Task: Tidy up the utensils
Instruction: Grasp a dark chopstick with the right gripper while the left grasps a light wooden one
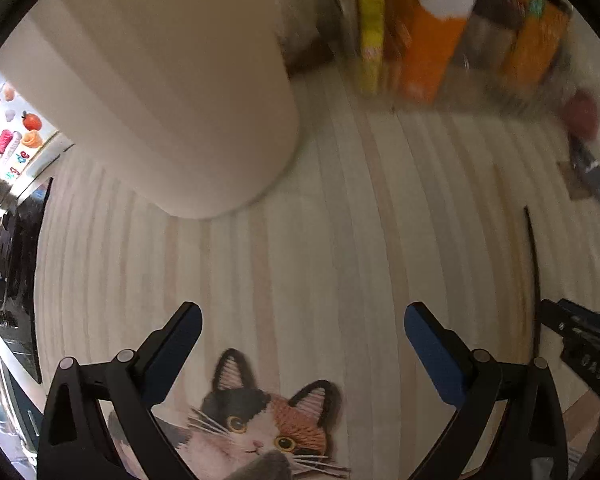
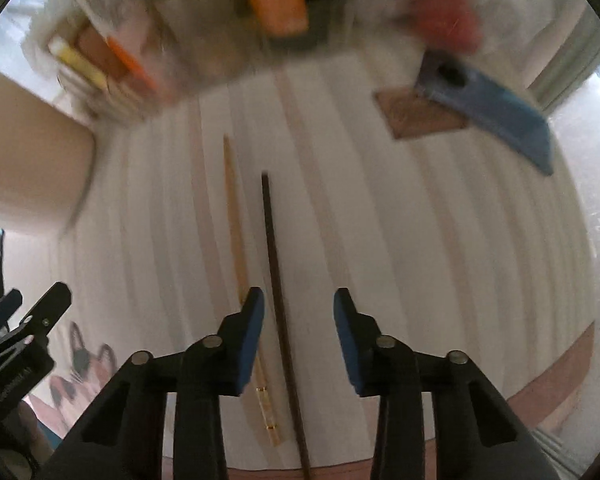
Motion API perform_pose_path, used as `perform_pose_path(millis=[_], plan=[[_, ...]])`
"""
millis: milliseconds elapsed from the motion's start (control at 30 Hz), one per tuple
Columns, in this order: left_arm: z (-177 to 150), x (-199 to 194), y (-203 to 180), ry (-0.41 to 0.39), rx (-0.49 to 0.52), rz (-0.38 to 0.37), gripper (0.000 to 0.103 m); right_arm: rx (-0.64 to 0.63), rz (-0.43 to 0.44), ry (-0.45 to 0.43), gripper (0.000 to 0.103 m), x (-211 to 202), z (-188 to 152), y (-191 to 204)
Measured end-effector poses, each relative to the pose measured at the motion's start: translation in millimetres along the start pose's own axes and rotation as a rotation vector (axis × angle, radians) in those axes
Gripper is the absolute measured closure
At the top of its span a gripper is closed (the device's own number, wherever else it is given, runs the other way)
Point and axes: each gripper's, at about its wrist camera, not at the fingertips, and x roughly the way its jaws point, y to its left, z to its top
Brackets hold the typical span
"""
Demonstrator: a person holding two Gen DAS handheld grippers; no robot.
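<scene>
Dark chopstick [image 2: 276,280] lies between my right gripper [image 2: 299,336] pads, untouched; my left gripper [image 1: 303,344] is spread, empty – I might grab the pale chopstick [image 2: 236,232] beside it too.

I see a cat picture [image 1: 260,420] on my striped mat [image 1: 340,240], a big tan tub [image 1: 160,100], orange boxes [image 1: 432,48] and a blue tool [image 2: 488,108].

Soft even indoor light, motion blur smearing the upper parts of both views, fisheye bending and dark vignette at edges, pale glare upper right of the right view.
</scene>
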Motion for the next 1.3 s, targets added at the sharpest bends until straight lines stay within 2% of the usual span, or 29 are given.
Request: perform_pose_path(millis=[133,167,433,667,767,833,867,933,967,1000,1033,1200,1300], plan=[[-0.7,2.1,-11.0,0.025,0.012,0.000,0.000,-0.056,-0.081,0.002,0.088,8.3,-4.4,5.4],[-0.6,1.2,-15.5,0.029,0.020,-0.001,0.000,-0.047,-0.084,0.004,0.097,9.0,-5.0,1.7],[7.0,-14.5,-75.4,0.025,0.111,-0.068,0.000,0.038,-0.108,0.027,0.098,6.2,-8.6,-65.5],[22.4,-12.0,-127.0,0.085,0.139,-0.155,0.003,0.177,-0.109,0.025,0.097,1.2,-16.5,-122.3],[31.0,-5.1,-143.7,0.106,0.155,-0.159,0.019,0.214,-0.103,0.020,0.097,1.7,-17.9,-140.2],[33.9,1.4,-149.8,0.119,0.167,-0.152,0.025,0.223,-0.100,0.015,0.097,1.3,-21.1,-147.0],[34.5,6.9,-152.6,0.124,0.177,-0.149,0.035,0.221,-0.105,0.013,0.097,1.6,-22.2,-148.0],[36.6,6.8,-158.0,0.107,0.177,-0.158,0.046,0.213,-0.123,0.008,0.097,1.6,-24.1,-150.0],[39.7,4.7,-161.2,0.100,0.182,-0.186,0.060,0.208,-0.131,0.005,0.097,2.0,-25.4,-149.5],[44.6,3.5,-168.1,0.093,0.188,-0.191,0.081,0.206,-0.138,0.003,0.097,1.4,-25.6,-146.8],[40.9,0.7,-170.6,0.073,0.207,-0.170,0.097,0.207,-0.141,0.001,0.097,1.8,-24.9,-146.3],[29.5,-3.5,-160.6,0.056,0.233,-0.158,0.099,0.220,-0.085,0.006,0.098,4.5,-20.9,-132.7],[19.0,-7.4,-130.3,0.067,0.200,-0.167,0.099,0.214,-0.036,0.011,0.098,3.5,-26.1,-121.8]])
